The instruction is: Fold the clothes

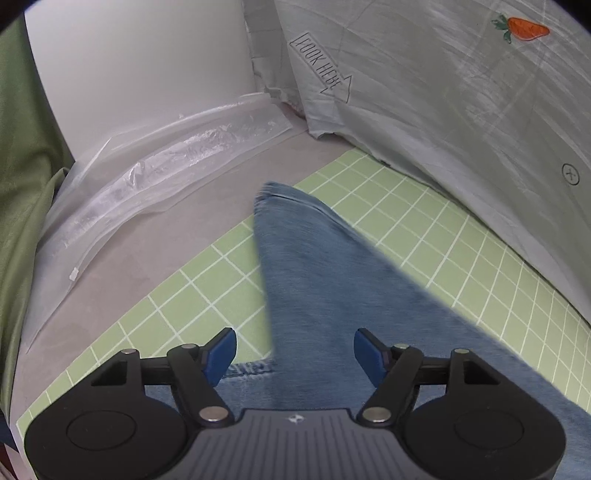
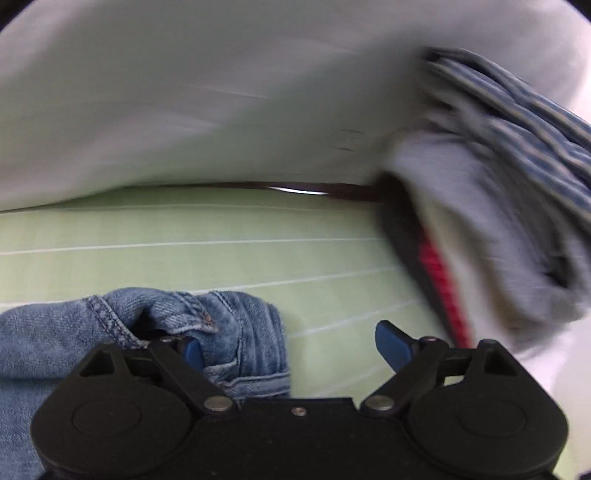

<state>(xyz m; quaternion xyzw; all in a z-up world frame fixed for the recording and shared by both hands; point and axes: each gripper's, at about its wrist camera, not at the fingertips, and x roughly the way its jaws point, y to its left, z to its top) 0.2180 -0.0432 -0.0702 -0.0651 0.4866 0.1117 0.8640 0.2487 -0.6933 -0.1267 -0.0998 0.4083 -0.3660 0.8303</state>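
On green grid mat [image 1: 424,229], jeans [image 1: 325,280], white wall [image 1: 147,74].

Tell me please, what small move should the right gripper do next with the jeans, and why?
Probably shift the right gripper slightly to its left and close on the jeans' waistband. Its jaws are open, and only the left finger overlaps the denim; the other hangs over bare green grid mat. The left gripper is also open, over a jeans leg.

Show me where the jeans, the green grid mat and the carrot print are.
jeans [image 1: 332,280]: left wrist view, middle of the leg.
green grid mat [image 1: 424,221]: left wrist view, bare squares right of the leg.
carrot print [image 1: 526,27]: left wrist view, orange body.
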